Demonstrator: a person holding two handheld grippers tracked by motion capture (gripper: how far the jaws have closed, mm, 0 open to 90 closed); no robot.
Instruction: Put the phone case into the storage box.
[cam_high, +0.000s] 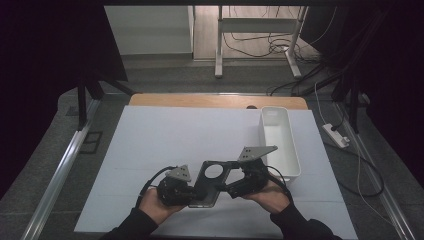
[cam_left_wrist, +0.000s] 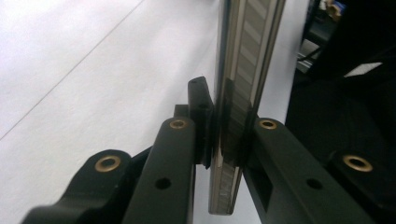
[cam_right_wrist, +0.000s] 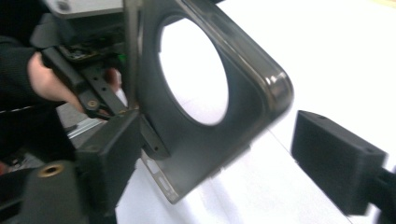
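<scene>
Count: one dark plate (cam_high: 210, 182) with a round hole, one white bin (cam_high: 280, 142).
Left gripper (cam_high: 192, 192): clamped tight on the plate's edge.
Right gripper (cam_high: 225, 189): jaws spread wide, plate between them.
Plate: low over the white table (cam_high: 150, 135).

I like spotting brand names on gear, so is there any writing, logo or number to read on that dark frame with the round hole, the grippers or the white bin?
None can be read.
Dark frame: plain, no print visible.
Left gripper and right gripper: only brass rivets and screw holes, no lettering.
White bin: no label visible.
Power strip on the floor: too small to tell.
</scene>
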